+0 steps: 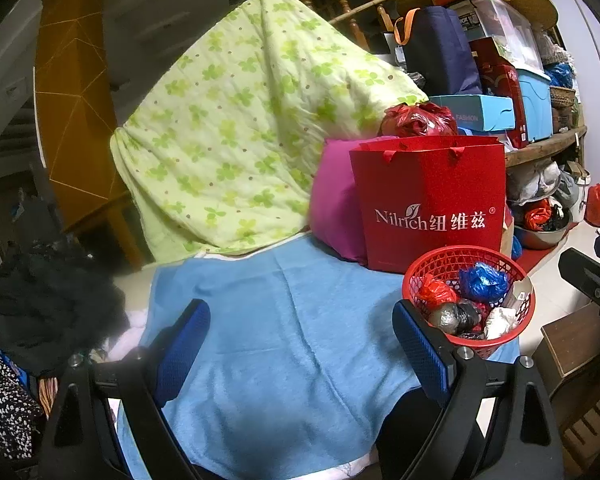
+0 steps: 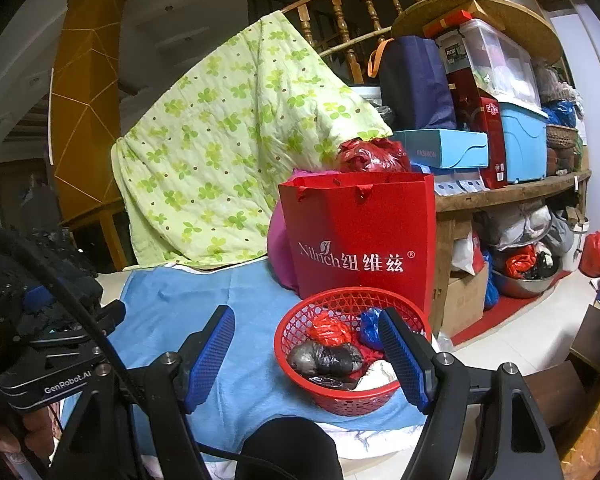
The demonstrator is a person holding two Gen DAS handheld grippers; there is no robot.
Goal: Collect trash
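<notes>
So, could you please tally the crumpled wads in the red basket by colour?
red wad: 1
blue wad: 1
black wad: 1
white wad: 1
Total: 4 clearly visible in the basket

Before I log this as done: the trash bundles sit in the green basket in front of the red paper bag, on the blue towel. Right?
Not quite. The basket is red, not green, as the right wrist view shows. The rest holds: the trash bundles lie in it, in front of the red paper bag, on the blue towel.
</notes>
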